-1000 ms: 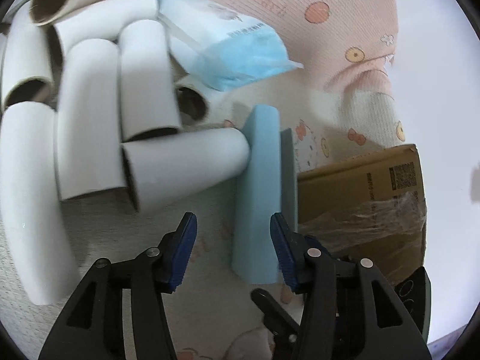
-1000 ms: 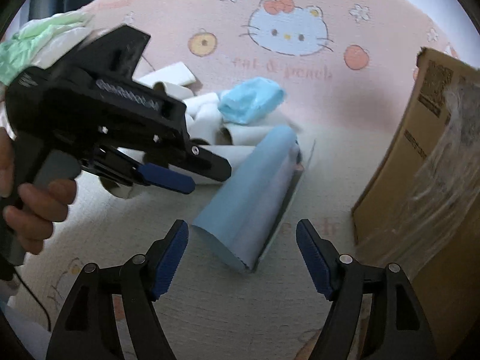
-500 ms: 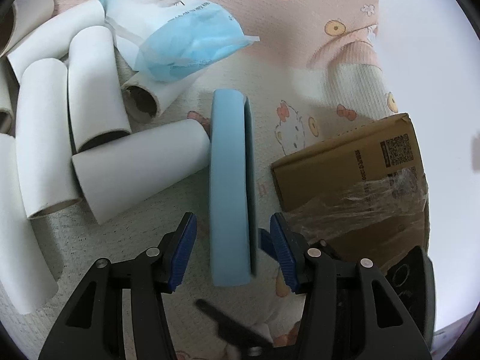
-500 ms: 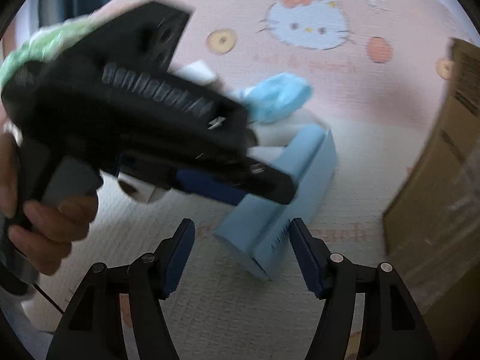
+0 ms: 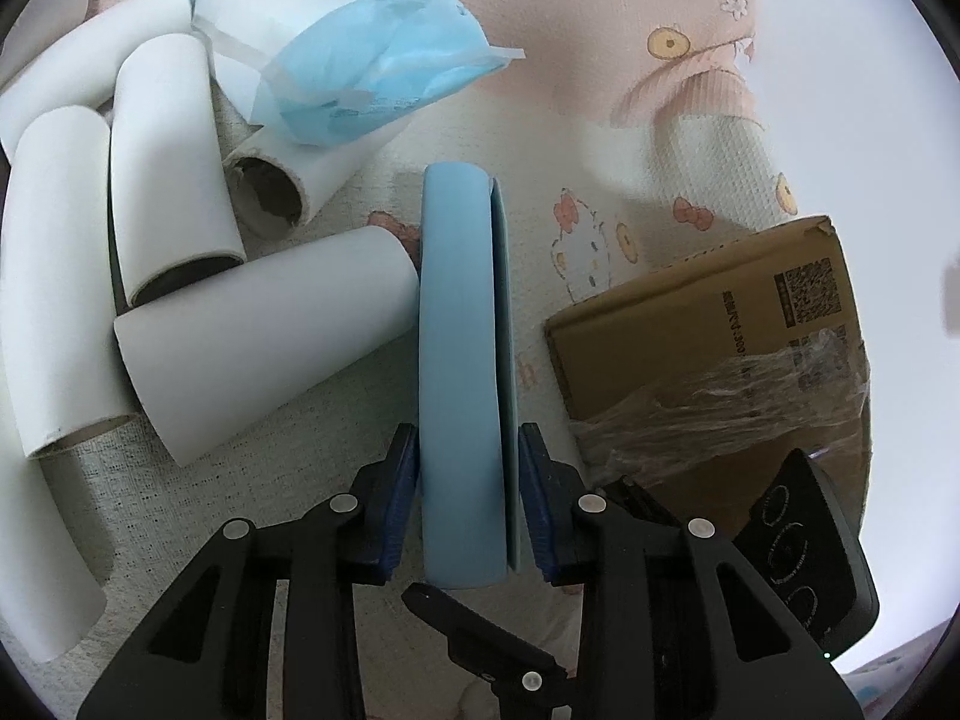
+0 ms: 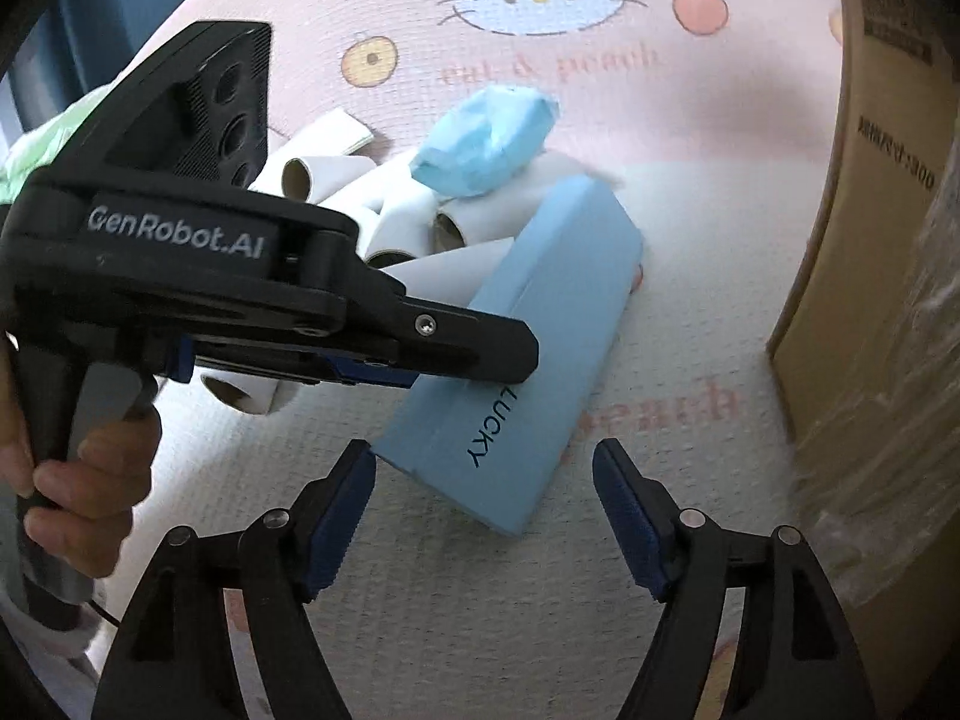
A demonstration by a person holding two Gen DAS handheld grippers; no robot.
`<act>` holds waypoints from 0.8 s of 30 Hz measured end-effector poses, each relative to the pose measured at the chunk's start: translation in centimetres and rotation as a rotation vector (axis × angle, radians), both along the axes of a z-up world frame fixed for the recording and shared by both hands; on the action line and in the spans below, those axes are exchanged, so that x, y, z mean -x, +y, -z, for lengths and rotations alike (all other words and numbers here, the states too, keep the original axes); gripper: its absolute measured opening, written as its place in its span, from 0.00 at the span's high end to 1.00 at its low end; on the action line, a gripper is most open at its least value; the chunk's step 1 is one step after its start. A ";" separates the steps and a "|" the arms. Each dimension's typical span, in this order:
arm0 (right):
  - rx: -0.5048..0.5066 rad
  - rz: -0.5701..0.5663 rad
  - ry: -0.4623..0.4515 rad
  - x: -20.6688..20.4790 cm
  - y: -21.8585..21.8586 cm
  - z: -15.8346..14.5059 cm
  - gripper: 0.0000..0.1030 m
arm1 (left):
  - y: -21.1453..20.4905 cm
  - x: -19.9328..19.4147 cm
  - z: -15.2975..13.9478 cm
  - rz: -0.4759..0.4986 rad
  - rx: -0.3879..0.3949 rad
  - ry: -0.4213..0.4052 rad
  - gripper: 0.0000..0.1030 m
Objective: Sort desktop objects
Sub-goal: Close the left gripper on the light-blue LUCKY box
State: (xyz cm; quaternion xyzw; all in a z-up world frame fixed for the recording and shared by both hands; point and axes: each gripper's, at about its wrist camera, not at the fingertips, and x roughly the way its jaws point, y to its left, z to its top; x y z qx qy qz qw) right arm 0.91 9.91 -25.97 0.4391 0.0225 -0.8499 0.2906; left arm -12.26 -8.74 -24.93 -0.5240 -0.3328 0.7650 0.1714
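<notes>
My left gripper [image 5: 467, 501] has just closed its jaws onto the near end of the light blue notebook [image 5: 459, 372], which stands on edge on the cartoon-print mat [image 6: 600, 570]. My right gripper [image 6: 483, 516] hangs spread just short of that notebook, pinching nothing. Beyond lie white cardboard tubes [image 5: 264, 330] under a bagged blue mask [image 5: 366, 75], a cardboard box [image 5: 720, 324] to the right.

Light-blue case [image 5: 459, 360], white tubes [image 5: 264, 330], pink cartoon-print mat [image 6: 600, 120].
</notes>
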 end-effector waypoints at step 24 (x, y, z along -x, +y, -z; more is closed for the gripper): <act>-0.151 -0.033 0.071 -1.0 0.3 -1.0 0.26 | 2.1 -1.9 3.4 -0.032 -0.125 -0.030 0.55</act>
